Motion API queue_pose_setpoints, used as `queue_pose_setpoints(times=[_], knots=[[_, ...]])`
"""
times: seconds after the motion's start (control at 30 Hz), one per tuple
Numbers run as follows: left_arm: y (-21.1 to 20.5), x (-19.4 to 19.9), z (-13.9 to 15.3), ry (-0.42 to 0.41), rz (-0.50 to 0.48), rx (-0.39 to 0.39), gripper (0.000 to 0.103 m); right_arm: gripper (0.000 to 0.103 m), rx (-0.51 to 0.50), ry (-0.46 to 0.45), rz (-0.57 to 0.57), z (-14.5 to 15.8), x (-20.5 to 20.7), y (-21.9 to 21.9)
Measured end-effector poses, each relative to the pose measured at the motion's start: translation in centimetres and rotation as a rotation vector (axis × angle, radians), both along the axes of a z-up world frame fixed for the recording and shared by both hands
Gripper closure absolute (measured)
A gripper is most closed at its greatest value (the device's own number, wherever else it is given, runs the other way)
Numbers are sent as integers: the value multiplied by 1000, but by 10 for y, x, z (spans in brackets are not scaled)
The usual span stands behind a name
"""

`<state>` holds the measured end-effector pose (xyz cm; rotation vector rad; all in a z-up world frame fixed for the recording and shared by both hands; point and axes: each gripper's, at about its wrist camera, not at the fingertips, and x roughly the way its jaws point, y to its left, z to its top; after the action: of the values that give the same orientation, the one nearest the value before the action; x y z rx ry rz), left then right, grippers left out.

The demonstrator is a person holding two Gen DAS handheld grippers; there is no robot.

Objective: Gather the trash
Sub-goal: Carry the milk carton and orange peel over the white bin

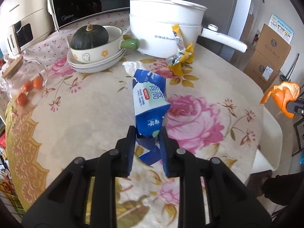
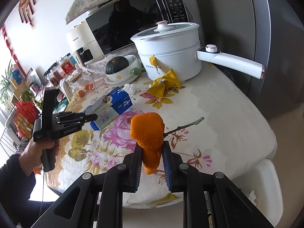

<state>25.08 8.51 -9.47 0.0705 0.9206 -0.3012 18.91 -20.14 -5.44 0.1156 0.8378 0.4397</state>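
Nearest the left wrist camera, the left gripper [image 1: 148,133] was pinching the lower end of a crushed blue and white carton [image 1: 150,102], its two black fingers [image 1: 129,148] pressed against the carton's sides. The carton rose away from the jaws above the flowered tablecloth [image 1: 85,114]. In the right wrist view the same left gripper [image 2: 95,116] showed from the side, gripped by a person's hand [image 2: 40,152] in a dark sleeve [image 2: 13,180], with the carton [image 2: 111,107] at its tip.

Closest to the right wrist camera, the right gripper [image 2: 152,148] was clamped on a piece of orange peel [image 2: 147,131], which stood up between the fingers and bulged above them. The left wrist view caught that orange peel [image 1: 281,96] at the far right edge, off the side of the table. Just beyond the peel, a thin green twig [image 2: 187,125] lay on the cloth.

Farther out, a crumpled white tissue [image 1: 133,66] lay on the cloth behind the carton's top end. A torn yellow wrapper [image 1: 180,57] with a silver lining sat beside the foot of a white electric pot [image 1: 165,24] with a long handle. Left of the pot, a dark green squash [image 1: 90,37] rested in a cream bowl [image 1: 98,51] stacked on plates. A glass jar [image 1: 24,76] holding small orange fruit lay at the left edge. At the back stood a black microwave [image 1: 85,1] and a white appliance [image 1: 20,24].
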Motion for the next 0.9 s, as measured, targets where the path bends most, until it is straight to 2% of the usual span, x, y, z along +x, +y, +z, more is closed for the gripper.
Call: queue_pose_setpoints(times=[0.1,0.2,0.23,0.27,0.3,0.37,0.43,0.57,0.63,0.7,0.77,0.9], knots=[[-8,-27,0,30,0,-39,77,82,12,8,-28,4,-18,-9],[-14,-51,-7,93,3,-94,74,82,38,19,-55,0,-32,-21],[-17,-58,-13,122,1,-115,66,82,44,22,-60,-2,-36,-24],[-19,-61,-16,135,1,-124,53,82,51,26,-66,-5,-39,-28],[-22,-64,-19,139,1,-129,46,82,60,33,-73,-9,-41,-30],[-31,-70,-24,130,9,-121,24,82,78,66,-94,-19,-42,-35],[-37,-72,-32,131,17,-113,21,82,96,96,-110,-26,-40,-37],[-40,-66,-52,162,71,-94,21,82,111,119,-116,-34,-37,-36],[-33,-61,-56,159,120,-137,21,82,102,130,-113,-39,-36,-34],[-28,-59,-56,145,150,-194,28,82,91,142,-110,-43,-35,-32],[-27,-57,-57,140,148,-227,50,82,88,151,-110,-46,-35,-32],[-29,-55,-56,141,132,-249,54,82,86,159,-115,-48,-32,-34]])
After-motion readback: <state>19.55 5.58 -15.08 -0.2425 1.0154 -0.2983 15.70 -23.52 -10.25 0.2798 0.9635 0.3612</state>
